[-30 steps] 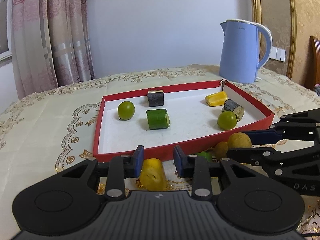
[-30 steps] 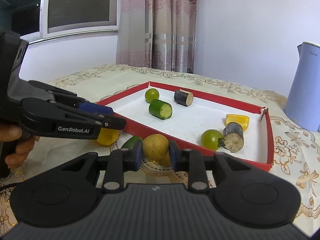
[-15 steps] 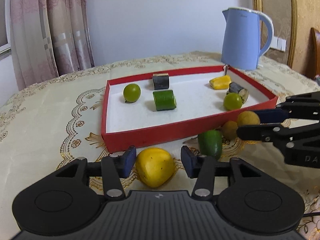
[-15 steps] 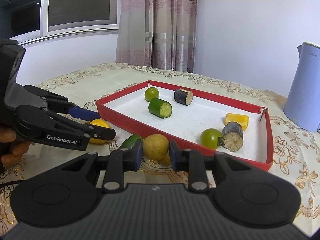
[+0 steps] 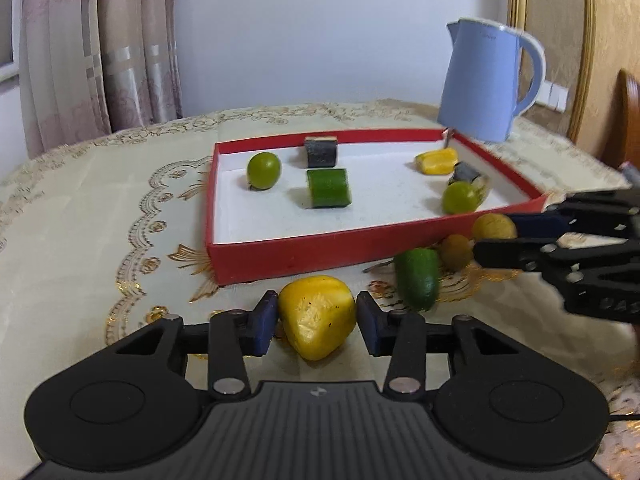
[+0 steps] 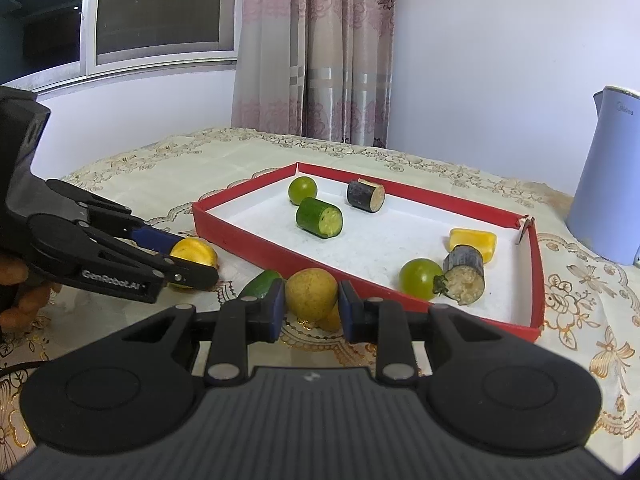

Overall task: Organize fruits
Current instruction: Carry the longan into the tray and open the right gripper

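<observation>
A red tray (image 5: 304, 258) (image 6: 236, 230) with a white floor holds several cut pieces and small green fruits. In front of it on the cloth lie a yellow piece (image 5: 318, 316) (image 6: 194, 252), a green piece (image 5: 418, 276) (image 6: 260, 282), a round yellow-brown fruit (image 6: 312, 292) (image 5: 494, 226) and a smaller one (image 5: 456, 252). My left gripper (image 5: 317, 322) (image 6: 196, 258) is open around the yellow piece, pads close to its sides. My right gripper (image 6: 312, 308) (image 5: 496, 236) is shut on the round yellow-brown fruit.
A blue electric kettle (image 5: 488, 80) (image 6: 608, 176) stands behind the tray's far right corner. The table has an embroidered cream cloth (image 5: 100, 220). Curtains (image 6: 312, 52) and a window (image 6: 160, 4) are behind.
My left gripper has opened and lowered the yellow piece onto the cloth in front of the tray, pulling back a little. The right gripper stays on its fruit.
</observation>
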Available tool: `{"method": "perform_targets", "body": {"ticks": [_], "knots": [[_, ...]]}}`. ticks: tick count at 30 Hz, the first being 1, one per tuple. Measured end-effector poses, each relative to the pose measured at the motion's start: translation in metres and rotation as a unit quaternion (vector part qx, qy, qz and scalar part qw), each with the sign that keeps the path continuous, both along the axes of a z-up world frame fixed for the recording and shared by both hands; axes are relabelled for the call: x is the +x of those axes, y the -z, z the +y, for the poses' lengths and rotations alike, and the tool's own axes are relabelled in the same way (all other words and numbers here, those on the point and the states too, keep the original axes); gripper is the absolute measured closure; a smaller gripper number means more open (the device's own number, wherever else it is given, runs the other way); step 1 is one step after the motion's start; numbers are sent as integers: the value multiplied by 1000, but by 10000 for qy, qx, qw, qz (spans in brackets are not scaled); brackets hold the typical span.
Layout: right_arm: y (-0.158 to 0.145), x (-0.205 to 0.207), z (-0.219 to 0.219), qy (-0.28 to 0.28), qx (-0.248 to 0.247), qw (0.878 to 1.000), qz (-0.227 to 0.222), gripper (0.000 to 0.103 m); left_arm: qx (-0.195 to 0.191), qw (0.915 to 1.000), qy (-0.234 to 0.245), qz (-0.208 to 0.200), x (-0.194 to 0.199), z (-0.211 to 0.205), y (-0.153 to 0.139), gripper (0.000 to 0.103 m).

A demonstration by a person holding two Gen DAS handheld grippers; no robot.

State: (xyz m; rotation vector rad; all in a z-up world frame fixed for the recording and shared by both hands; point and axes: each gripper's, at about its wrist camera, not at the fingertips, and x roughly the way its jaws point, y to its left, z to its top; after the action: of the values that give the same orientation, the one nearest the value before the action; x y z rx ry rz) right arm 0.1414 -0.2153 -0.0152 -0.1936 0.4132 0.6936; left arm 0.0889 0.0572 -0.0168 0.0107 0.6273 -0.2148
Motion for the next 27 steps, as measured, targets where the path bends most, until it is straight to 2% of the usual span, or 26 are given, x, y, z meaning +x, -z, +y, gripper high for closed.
{"method": "perform_targets", "body": {"ticks": [2,6,16,21,24,27], "knots": [[-1,-1,-1,12,20,10000,-27,77,-164,9998,91,44,0,-1,0,61],[-7,4,-4,141,53,9999,-60,77,51,10000,17,4,-1,-7,1,61],[-40,35,3,287,-208,9986,-389,77,100,9999,85,-5,0,-10,5,61],[-40,34,6,254,-96,9988,-416,76,-3,9998,186,55,0,-7,4,62],[-38,35,7,252,-134,9988,-394,77,72,9997,238,71,0,-8,3,62],[-37,39,6,294,-164,9987,-377,76,-111,9996,241,9,-3,-5,-3,62]]}}
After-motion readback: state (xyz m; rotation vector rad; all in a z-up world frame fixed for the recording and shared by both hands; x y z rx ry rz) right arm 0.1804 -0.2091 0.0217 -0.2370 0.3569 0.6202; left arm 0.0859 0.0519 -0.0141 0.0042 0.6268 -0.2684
